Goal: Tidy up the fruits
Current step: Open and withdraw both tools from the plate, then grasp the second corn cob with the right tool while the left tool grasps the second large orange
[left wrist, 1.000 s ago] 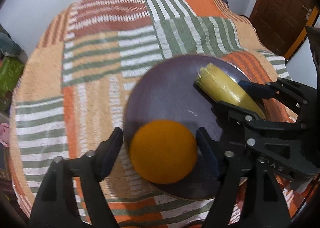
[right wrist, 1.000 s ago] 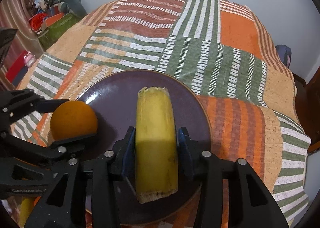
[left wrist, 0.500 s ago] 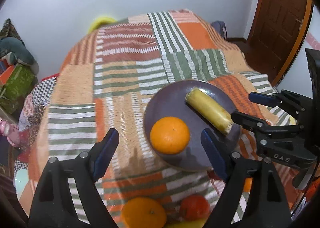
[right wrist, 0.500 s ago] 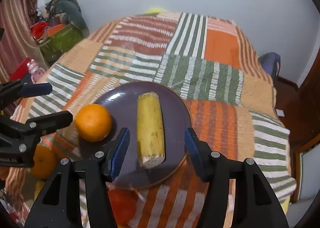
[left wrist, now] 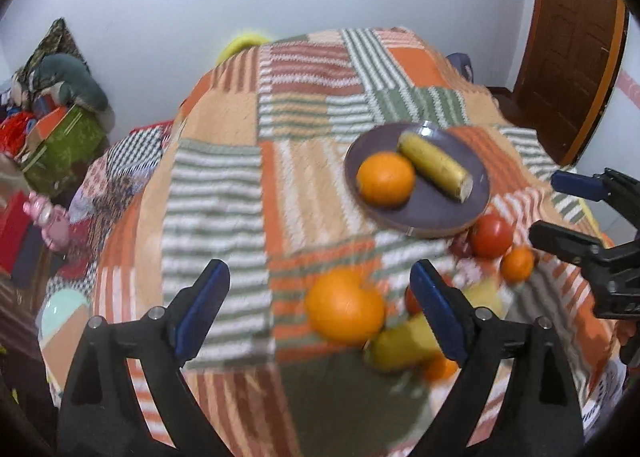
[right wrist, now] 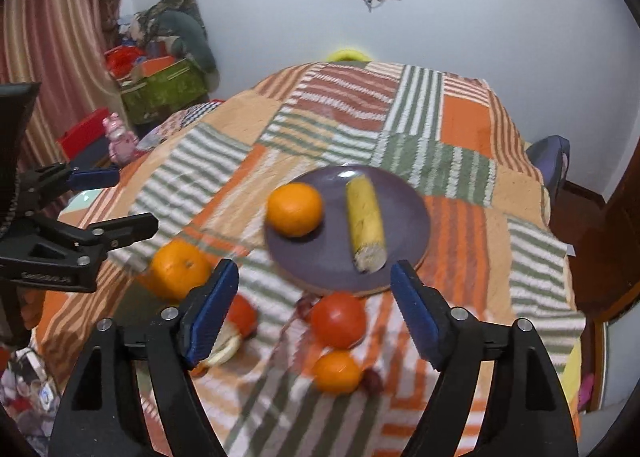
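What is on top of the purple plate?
An orange and a cut piece of banana lie apart on the purple plate. Whatever plate surface is beneath them is covered.

Loose fruit [right wrist: 338, 320] (blurred, maybe tomato) crowds plate [right wrist: 416, 217] near edge; patchwork cloth [right wrist: 400, 125] beyond plate lies bare.

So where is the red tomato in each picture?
Left wrist view: the round red tomato sits right of centre on the striped patchwork cloth, just below the right rim of the purple plate.
Right wrist view: the tomato sits low in the middle, just below the plate's near rim.
Shared landmark: the plate holding a round orange.
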`<state>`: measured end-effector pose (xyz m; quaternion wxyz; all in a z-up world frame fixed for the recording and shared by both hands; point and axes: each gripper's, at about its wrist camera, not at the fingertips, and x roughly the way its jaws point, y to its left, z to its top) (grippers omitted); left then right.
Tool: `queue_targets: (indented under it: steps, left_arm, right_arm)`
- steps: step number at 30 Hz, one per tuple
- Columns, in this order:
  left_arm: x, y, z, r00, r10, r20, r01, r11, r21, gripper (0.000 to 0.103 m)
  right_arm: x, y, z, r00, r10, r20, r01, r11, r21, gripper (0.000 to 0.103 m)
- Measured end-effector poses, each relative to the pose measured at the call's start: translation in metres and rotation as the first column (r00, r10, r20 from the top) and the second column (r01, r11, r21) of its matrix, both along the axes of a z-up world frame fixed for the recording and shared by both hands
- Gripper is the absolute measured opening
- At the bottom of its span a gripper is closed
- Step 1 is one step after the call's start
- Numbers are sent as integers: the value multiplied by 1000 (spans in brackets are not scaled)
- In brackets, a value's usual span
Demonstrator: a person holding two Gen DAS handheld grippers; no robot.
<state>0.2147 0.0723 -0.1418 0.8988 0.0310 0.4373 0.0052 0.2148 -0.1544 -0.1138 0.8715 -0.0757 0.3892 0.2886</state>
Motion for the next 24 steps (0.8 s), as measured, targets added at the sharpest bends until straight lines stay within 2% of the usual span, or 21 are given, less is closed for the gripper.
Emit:
queue_targets:
  steps: [7, 15, 19, 24]
  left_arm:
    - [-30, 14, -43, 997, 23, -76, -23, 1000, 7, 93]
    - [-32, 20, -85, 988, 51, -147, -56, 998, -30, 93]
    - [-30, 21, -92, 987, 62, -145, -68, 997, -37, 92]
    - [-30, 19, -96, 987, 60, -150, -67, 997, -37, 86]
  right_arm:
    - [-19, 22, -28, 995, 37, -90, -36, 999, 16, 76]
    - [-18, 40, -51, 983, 51, -175, -44, 998, 46, 75]
    - [-21, 46, -53, 978, 73, -193, -61, 996, 69, 54]
    - [-29, 53, -44, 986, 83, -146, -73, 995, 73, 47]
